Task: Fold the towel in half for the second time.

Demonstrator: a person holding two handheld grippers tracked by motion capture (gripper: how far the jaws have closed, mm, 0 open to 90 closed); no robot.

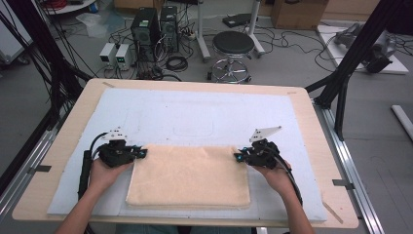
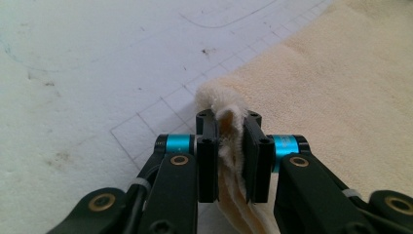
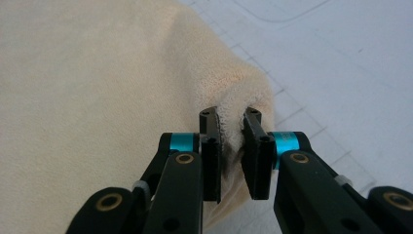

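The towel lies flat at the lower centre of the high view, on the white mat. The left gripper pinches its far left corner and the right gripper pinches its far right corner, cloth bunched between each pair of jaws. The grasp looks done; the next move likely calls for lifting both corners together and folding toward the near edge, keeping them level.

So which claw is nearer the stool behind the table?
Right. The right claw grips the towel at its far right corner, more nearly below the stool; the left claw grips the far left corner, farther off.
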